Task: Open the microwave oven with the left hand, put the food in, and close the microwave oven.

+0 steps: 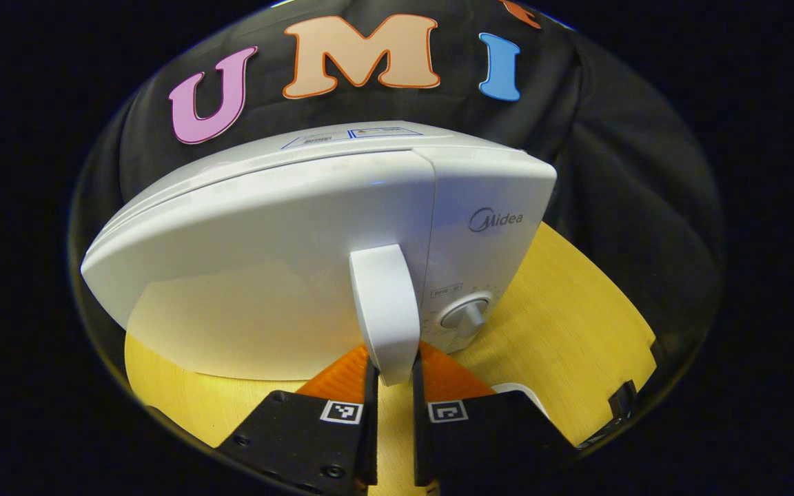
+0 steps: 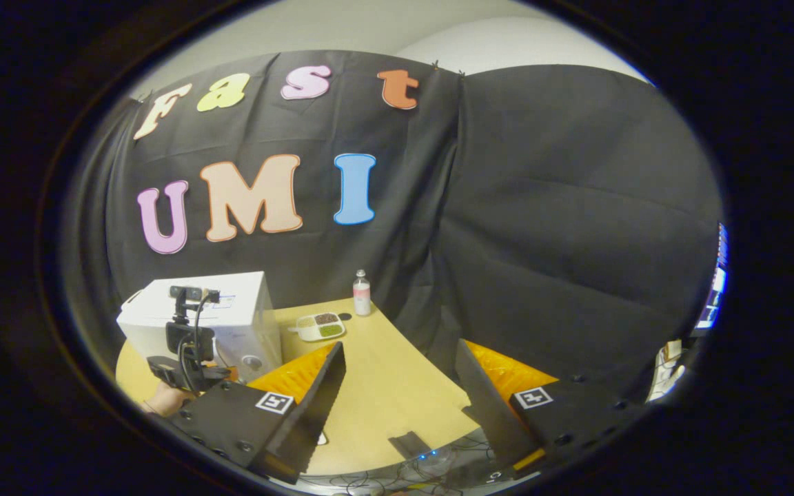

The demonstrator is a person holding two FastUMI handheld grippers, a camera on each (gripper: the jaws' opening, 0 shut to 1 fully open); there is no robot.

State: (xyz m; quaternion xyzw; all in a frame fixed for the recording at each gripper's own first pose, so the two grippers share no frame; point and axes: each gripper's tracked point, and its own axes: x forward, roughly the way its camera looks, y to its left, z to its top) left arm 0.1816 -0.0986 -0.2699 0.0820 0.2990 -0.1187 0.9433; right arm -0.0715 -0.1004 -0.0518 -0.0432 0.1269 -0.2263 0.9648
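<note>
Black cloth behind a wooden counter [image 2: 376,386], white microwave [image 1: 266,262] closed at its left end, our left tool [image 1: 391,393] narrowed onto the door handle [image 1: 384,310], our right tool [image 2: 400,393] held wide above the counter, food tray [image 2: 320,326] just right of the microwave, a small bottle [image 2: 362,293] behind it.
</note>
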